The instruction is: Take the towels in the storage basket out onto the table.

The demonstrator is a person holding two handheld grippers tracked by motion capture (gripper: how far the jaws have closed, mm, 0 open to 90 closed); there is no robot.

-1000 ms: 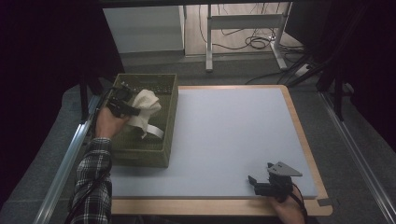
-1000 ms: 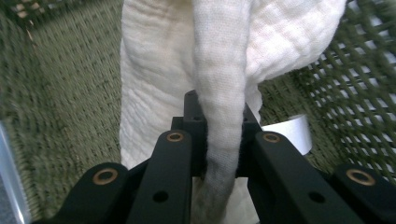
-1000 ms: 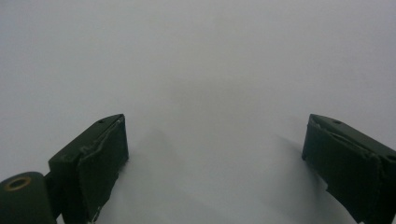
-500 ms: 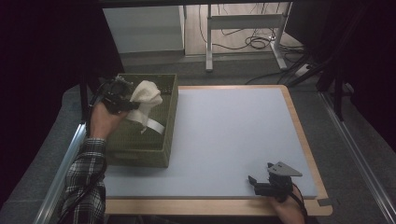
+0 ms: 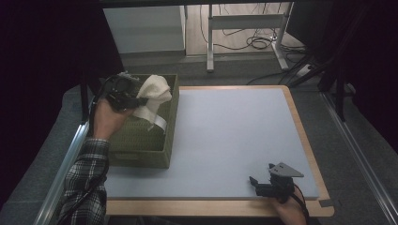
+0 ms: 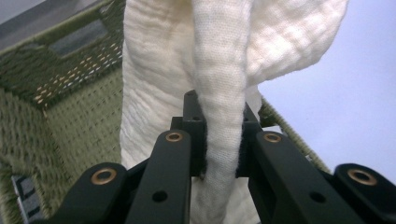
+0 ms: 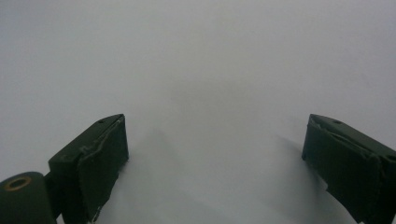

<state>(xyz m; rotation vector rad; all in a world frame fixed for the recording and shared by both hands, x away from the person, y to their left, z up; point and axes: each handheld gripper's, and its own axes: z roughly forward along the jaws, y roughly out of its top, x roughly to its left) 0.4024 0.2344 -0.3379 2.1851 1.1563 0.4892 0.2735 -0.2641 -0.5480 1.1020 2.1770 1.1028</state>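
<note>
A cream cloth (image 5: 152, 97) hangs over the green woven basket (image 5: 141, 154) at the table's left, lifted partly out of it. My left gripper (image 5: 141, 100) is shut on a bunched fold of that cloth (image 6: 219, 130), which rises between the two black jaws while the rest drapes down towards the basket's wall (image 6: 56, 121). At the front right of the mat my right gripper (image 5: 256, 183) rests low, open, with bare grey surface between its fingers (image 7: 98, 158).
The pale blue mat (image 5: 234, 136) covers the wooden-edged table (image 5: 211, 206). A metal rail (image 5: 70, 154) runs along the left side of the basket. Desk legs and cables (image 5: 253, 42) lie on the floor beyond the far edge.
The left hand has risen and moved towards the basket's far end, pulling the cloth higher out of the basket. The right gripper has stayed where it was.
</note>
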